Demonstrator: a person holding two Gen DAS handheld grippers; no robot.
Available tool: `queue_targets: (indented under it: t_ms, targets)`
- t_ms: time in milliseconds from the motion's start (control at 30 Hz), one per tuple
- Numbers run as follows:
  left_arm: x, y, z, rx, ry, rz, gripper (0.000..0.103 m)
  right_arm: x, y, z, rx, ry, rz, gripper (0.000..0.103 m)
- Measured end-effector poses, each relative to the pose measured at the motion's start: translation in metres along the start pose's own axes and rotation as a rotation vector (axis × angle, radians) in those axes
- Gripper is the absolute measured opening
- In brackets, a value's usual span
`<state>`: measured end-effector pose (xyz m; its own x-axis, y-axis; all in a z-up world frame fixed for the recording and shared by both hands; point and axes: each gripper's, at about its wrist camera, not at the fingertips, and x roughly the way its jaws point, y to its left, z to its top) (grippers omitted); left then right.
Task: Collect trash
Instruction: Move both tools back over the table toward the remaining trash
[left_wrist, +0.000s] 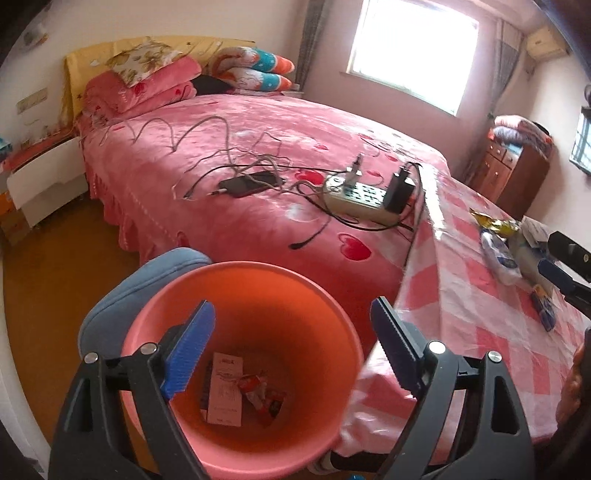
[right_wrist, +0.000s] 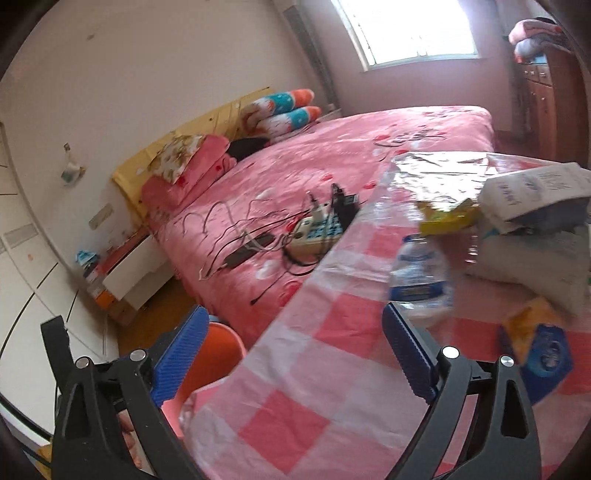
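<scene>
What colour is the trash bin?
Salmon pink trash bin, seen best in the left wrist view.

One pink bin stands at the foot of the bed; it holds one white paper slip and red wrappers, number not discernible.

On the desk with the pink checked cloth:
- one crushed clear water bottle
- one yellow wrapper
- one blue and yellow packet
- one white printed packet at the far edge

On the bed:
- one power strip
- one black phone
- several cables, tangled, count not possible
- two rolled quilts at the head

Two tools in view: one left tool, one right tool.
</scene>
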<state>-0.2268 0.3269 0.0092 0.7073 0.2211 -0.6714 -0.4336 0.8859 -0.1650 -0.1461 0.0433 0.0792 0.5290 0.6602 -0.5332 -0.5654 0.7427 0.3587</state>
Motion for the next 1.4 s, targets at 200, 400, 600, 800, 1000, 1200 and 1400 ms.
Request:
queue_targets:
  t_ms: [200, 400, 600, 800, 1000, 1200, 1400]
  targets:
    - [-0.003, -0.031, 0.003, 0.047, 0.025, -0.011, 0.087, -0.024, -0.017, -0.002, -0.018, -0.064, -0.034, 0.098]
    - [-0.009, -0.065, 0.001, 0.099, 0.014, -0.039, 0.087, -0.039, -0.033, -0.003, -0.015, -0.084, -0.049, 0.098]
    - [-0.009, -0.096, 0.002, 0.144, 0.026, -0.062, 0.087, -0.046, -0.055, -0.007, 0.016, -0.053, -0.063, 0.098]
    - [-0.006, -0.123, -0.001, 0.175, 0.048, -0.095, 0.087, -0.06, -0.072, -0.007, 0.031, -0.064, -0.092, 0.098]
    - [-0.007, -0.149, -0.004, 0.213, 0.068, -0.131, 0.087, -0.071, -0.089, -0.007, 0.05, -0.074, -0.13, 0.098]
    - [-0.009, -0.173, -0.006, 0.254, 0.079, -0.167, 0.087, -0.085, -0.108, -0.006, 0.044, -0.102, -0.189, 0.098]
    - [-0.012, -0.2, -0.01, 0.313, 0.079, -0.197, 0.087, -0.1, -0.133, -0.004, 0.084, -0.109, -0.242, 0.098]
